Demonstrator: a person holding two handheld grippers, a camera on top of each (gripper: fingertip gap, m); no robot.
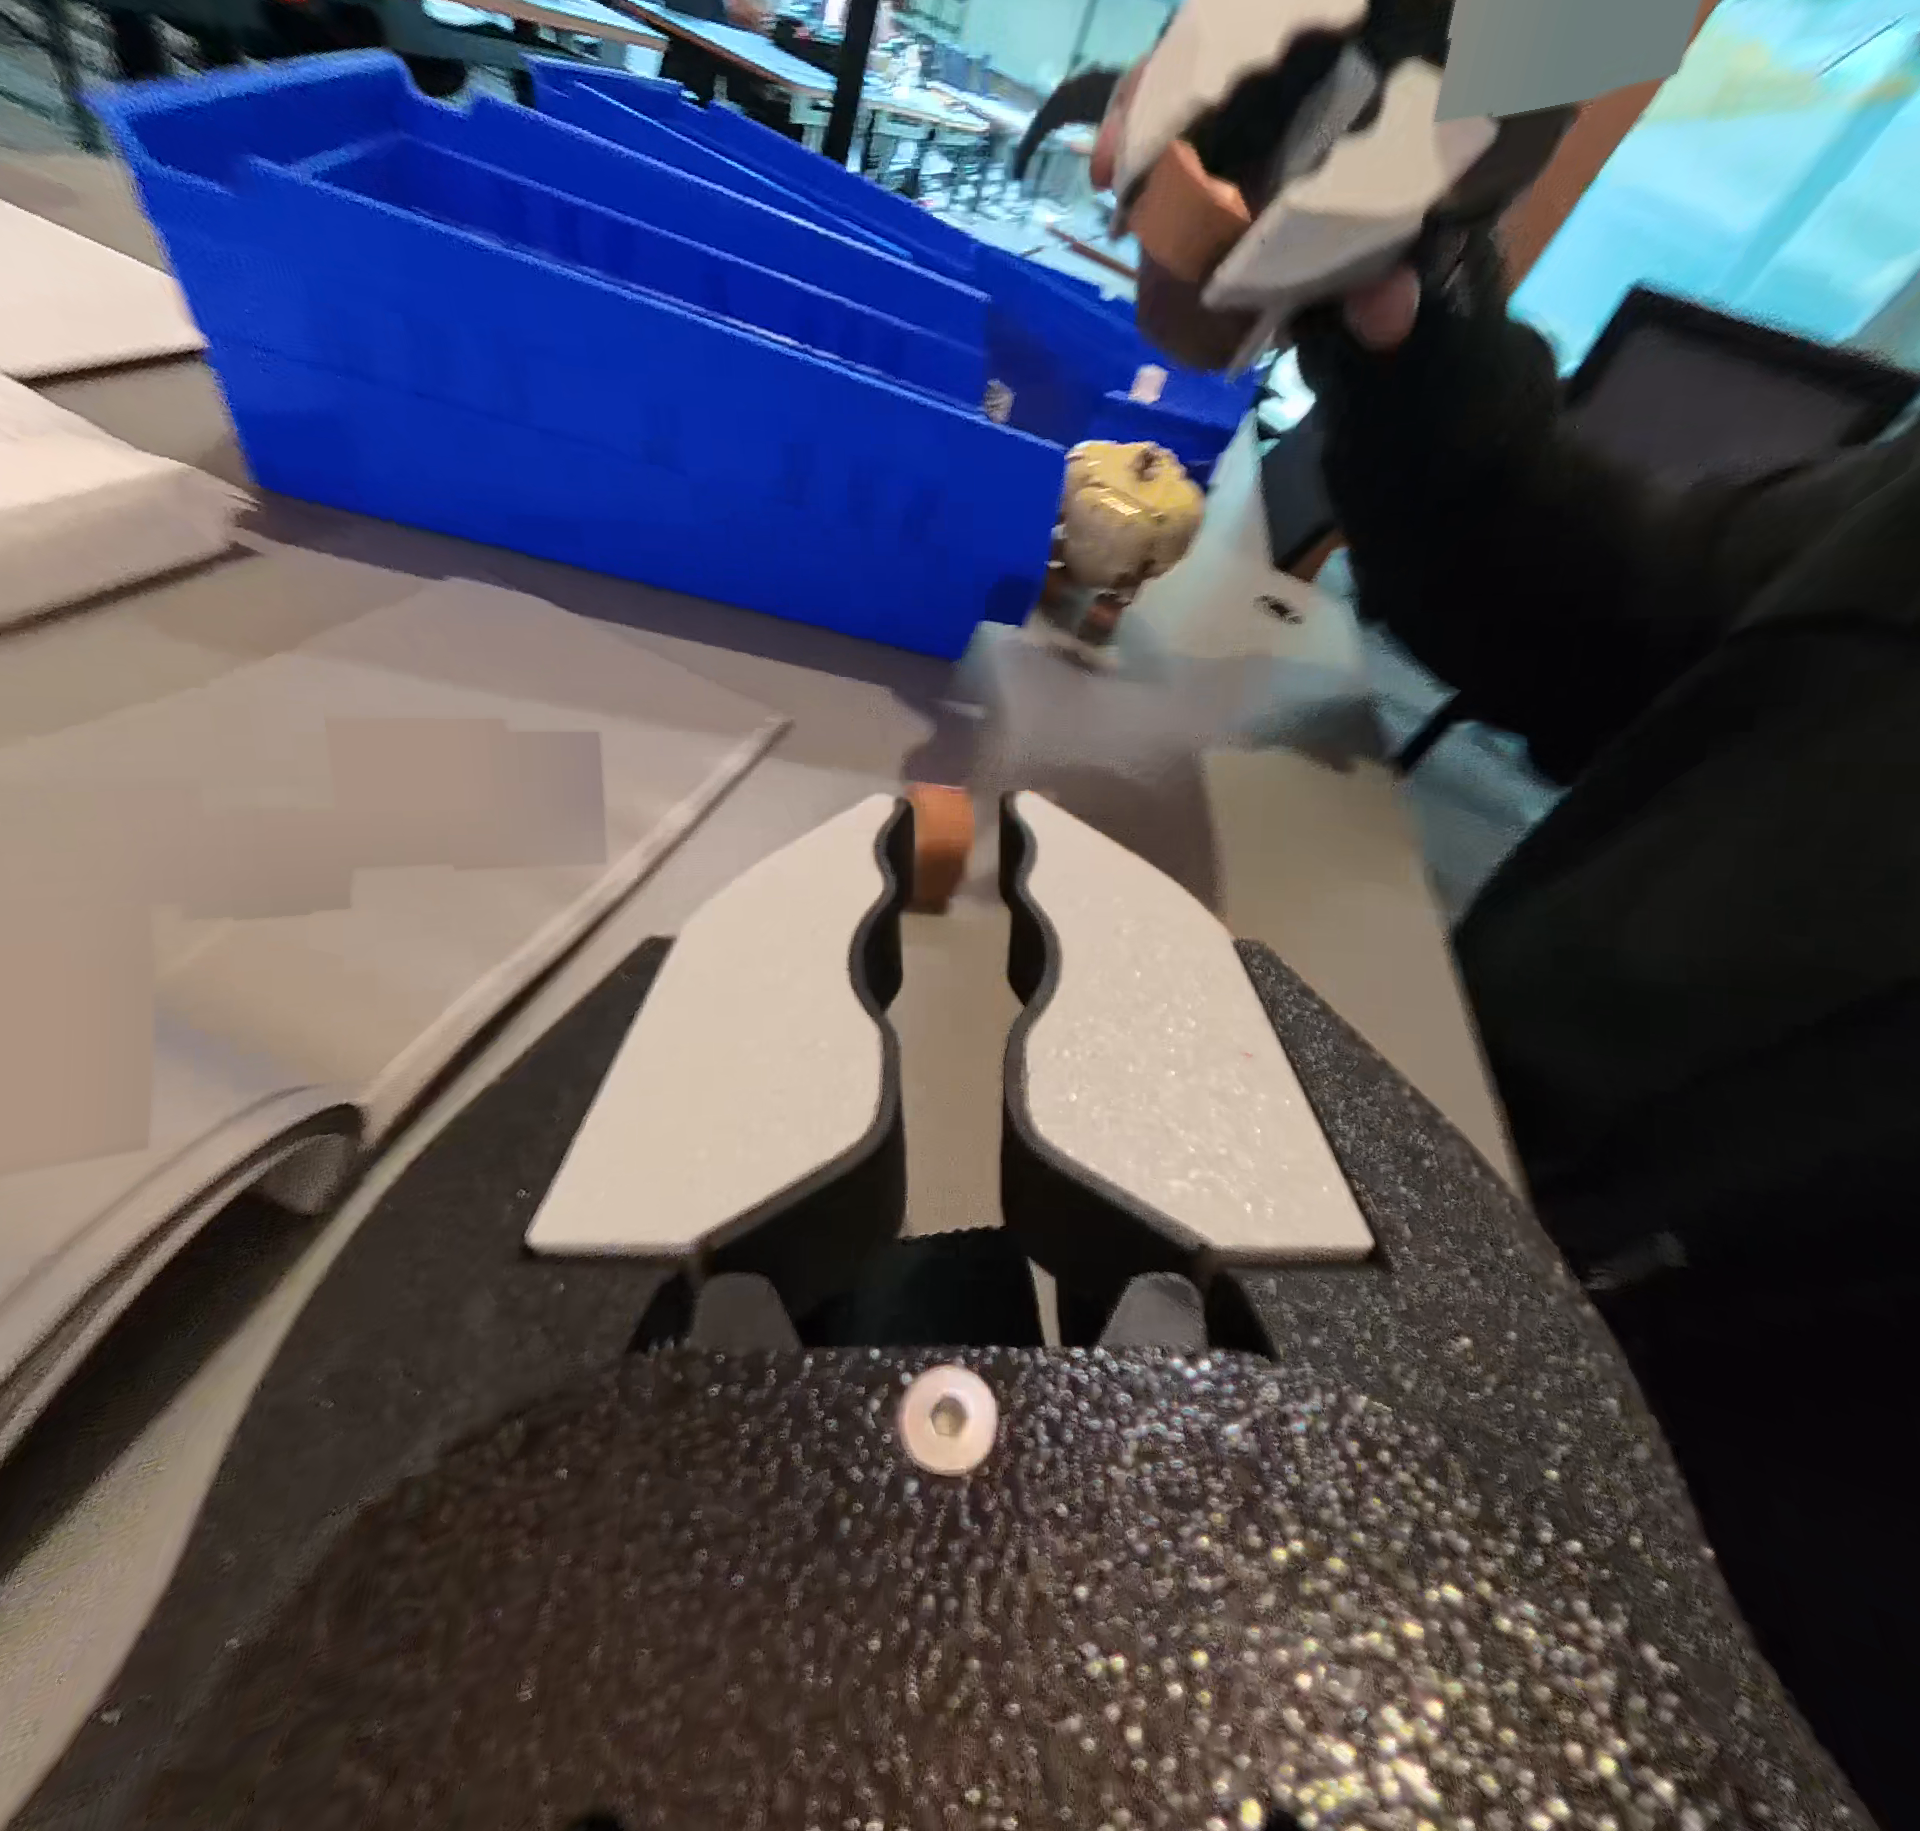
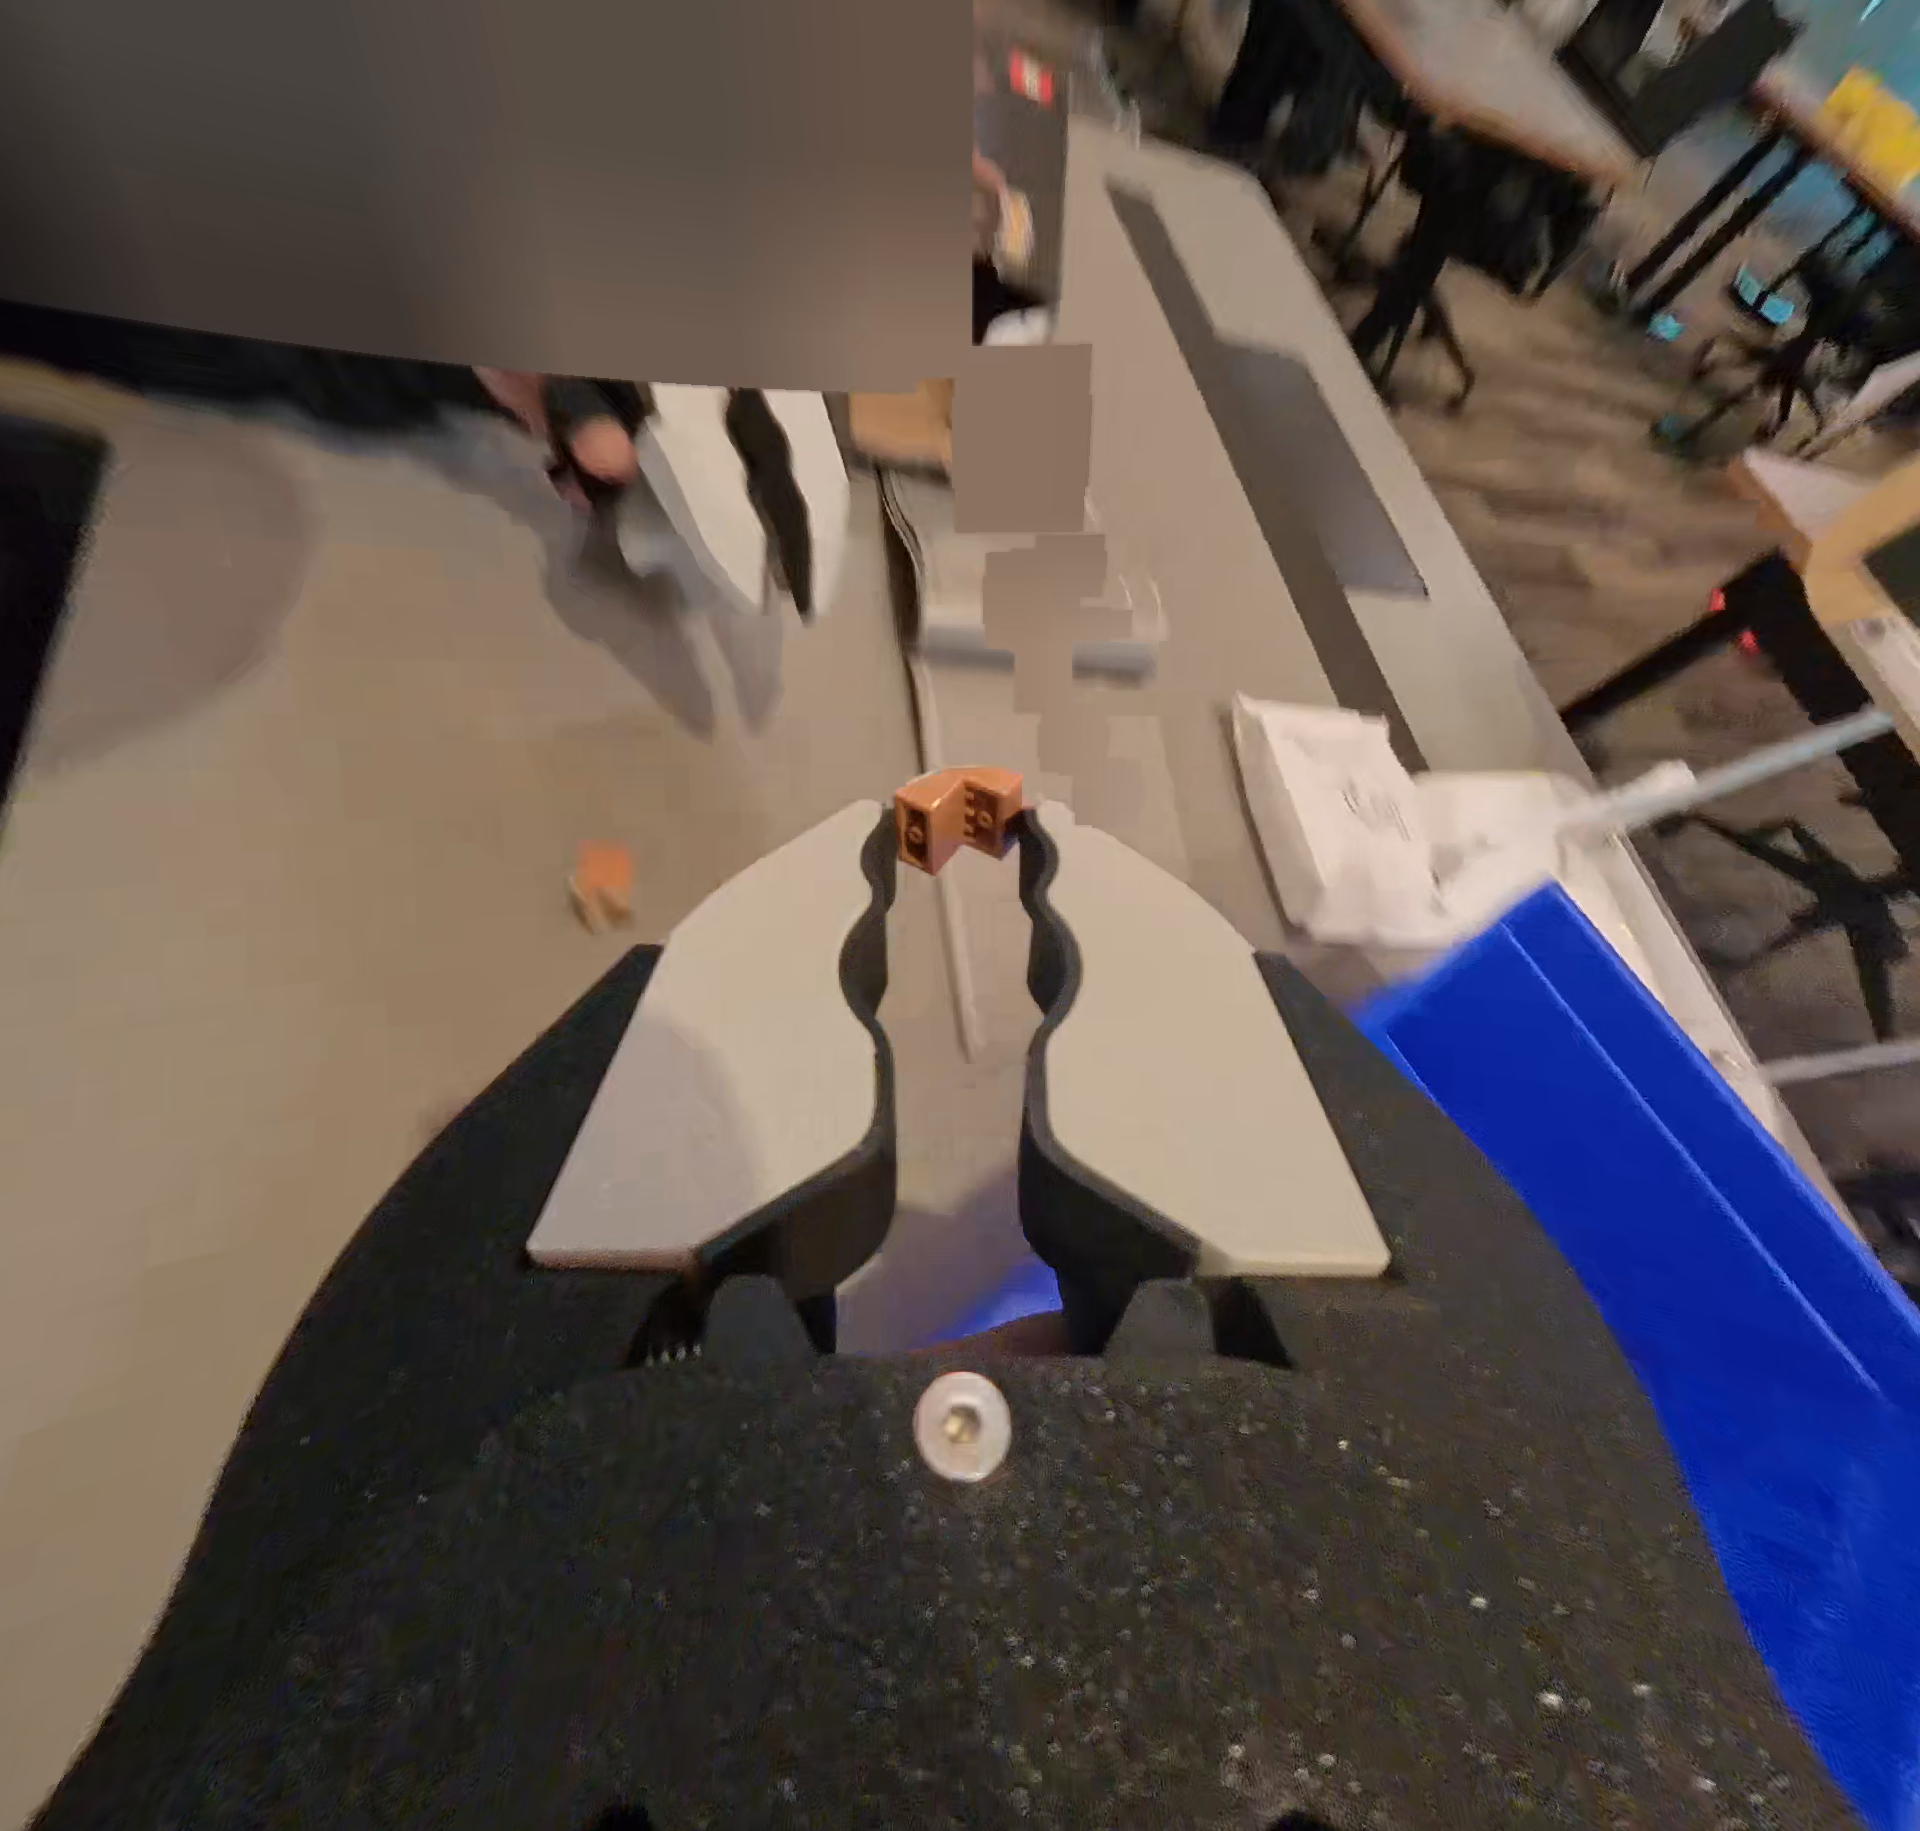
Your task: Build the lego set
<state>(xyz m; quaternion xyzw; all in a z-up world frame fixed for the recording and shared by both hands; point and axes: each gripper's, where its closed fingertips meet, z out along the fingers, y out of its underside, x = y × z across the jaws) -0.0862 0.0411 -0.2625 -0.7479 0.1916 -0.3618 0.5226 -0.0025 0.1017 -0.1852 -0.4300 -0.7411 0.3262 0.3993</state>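
Right gripper [image 2: 958, 839]: jaws part-way closed, pinching a small orange-brown plastic building brick piece [image 2: 953, 829] at the very tips. Both pads press its sides. The piece looks like two angled bricks joined in a bent, arch-like shape, hollow undersides with tubes facing the camera. It is held up off the grey tabletop [image 2: 312, 950]. The left wrist view shows the same gripper raised high at upper right, brown piece clamped between its grey fingers, a person's hand in a dark sleeve behind it.

Left gripper [image 1: 951, 846]: jaws narrow but not shut. A small orange-brown rounded brick [image 1: 940, 859] sits between the tips, against the left pad [image 1: 888, 846]. A sliver of gap shows on the right side, so it is not clamped from both sides. The view is blurred and I cannot tell whether the brick rests on the table or hangs. In the right wrist view this gripper is a blurred grey shape far off at upper left.

Other things: a loose orange and tan brick piece [image 2: 603, 879] lies on the table, left of the right gripper and well apart from it. Blue plastic storage bins [image 1: 582, 410] stand in a row on the table. A pale yellowish lumpy brick-built model [image 1: 1127, 514] stands just beside the bin's near corner. A white printed paper booklet [image 2: 1340, 815] lies near the blue bin [image 2: 1662, 1210]; its print is too blurred to read. No brand marks legible.
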